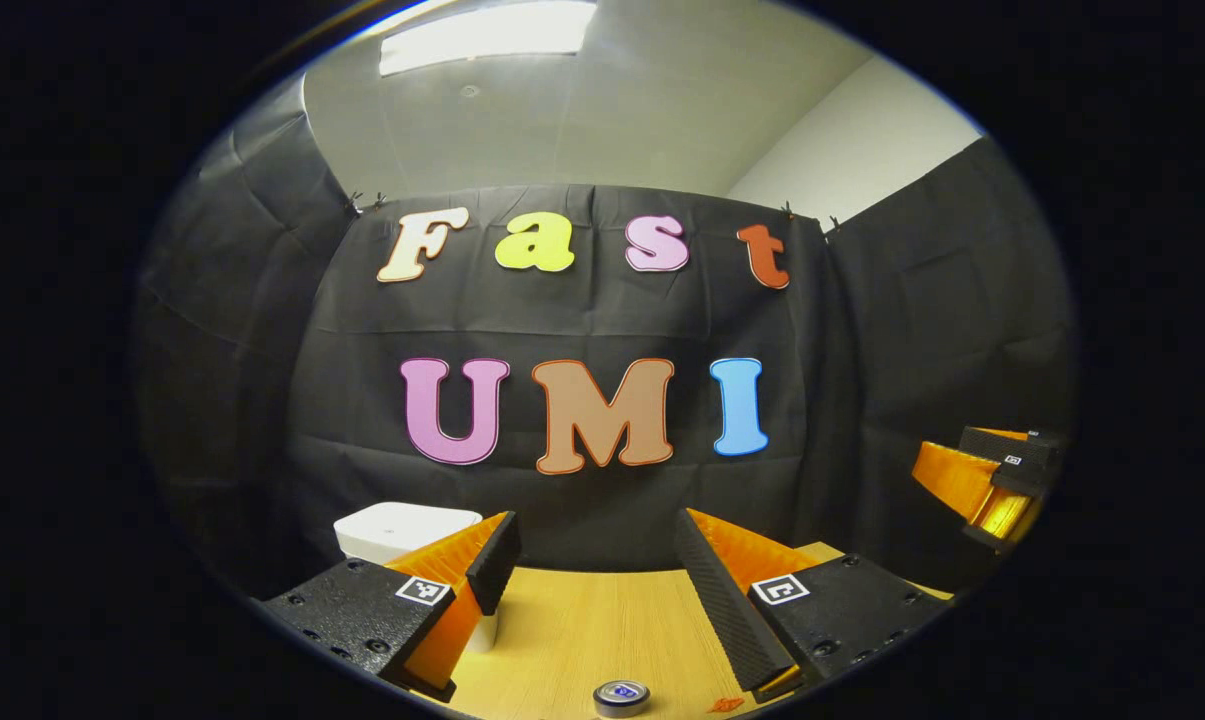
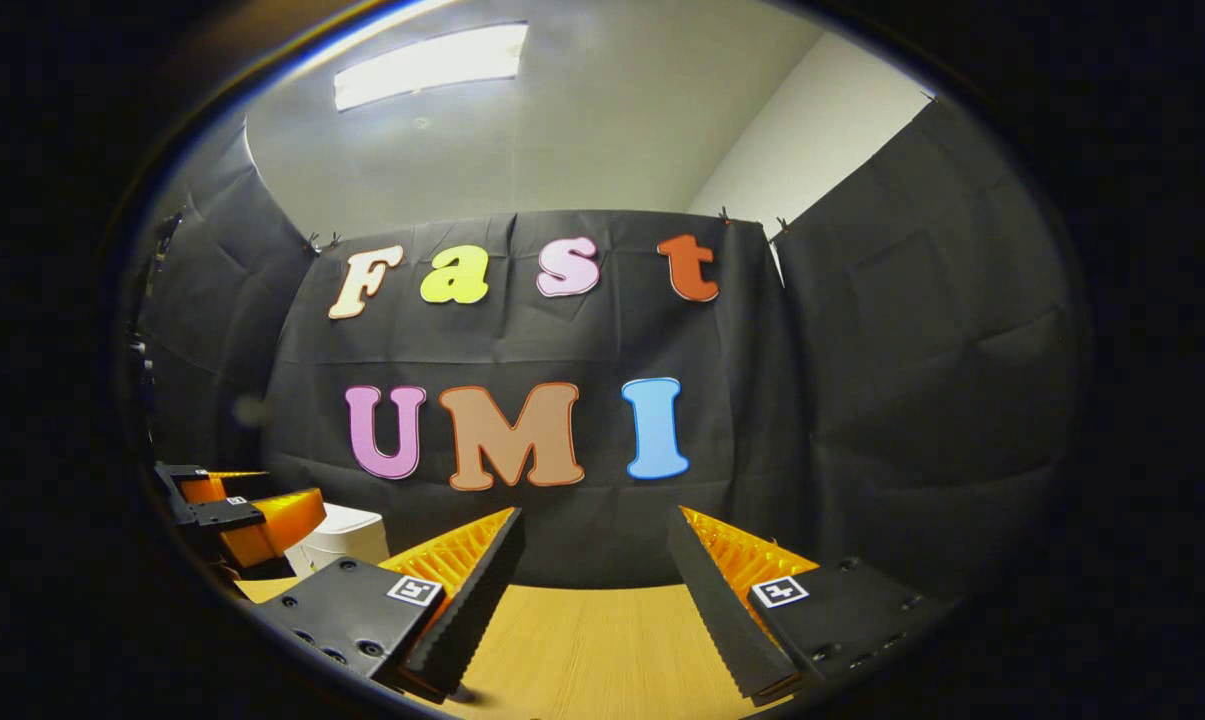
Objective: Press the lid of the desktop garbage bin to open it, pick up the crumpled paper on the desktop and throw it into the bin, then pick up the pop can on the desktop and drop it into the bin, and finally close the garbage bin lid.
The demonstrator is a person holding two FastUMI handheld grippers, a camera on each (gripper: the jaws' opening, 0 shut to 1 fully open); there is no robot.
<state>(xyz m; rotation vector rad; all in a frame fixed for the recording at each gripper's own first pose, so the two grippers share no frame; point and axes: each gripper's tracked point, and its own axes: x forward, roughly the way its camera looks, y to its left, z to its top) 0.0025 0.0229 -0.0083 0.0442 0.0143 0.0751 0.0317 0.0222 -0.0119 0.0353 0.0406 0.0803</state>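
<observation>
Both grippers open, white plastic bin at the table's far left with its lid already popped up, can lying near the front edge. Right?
One thing is off: the lid of the white plastic bin is shut, lying flat on top, as the left gripper view shows. The rest holds: left gripper and right gripper are open, and the round metal can sits at the front of the light wooden table.

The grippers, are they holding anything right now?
No. The left gripper and the right gripper are both open, with nothing between their fingers.

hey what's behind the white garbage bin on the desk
Behind the white garbage bin hangs the booth's black cloth wall. The left gripper, open, covers the bin's lower front, so its base on the wooden desk is hidden.
</observation>
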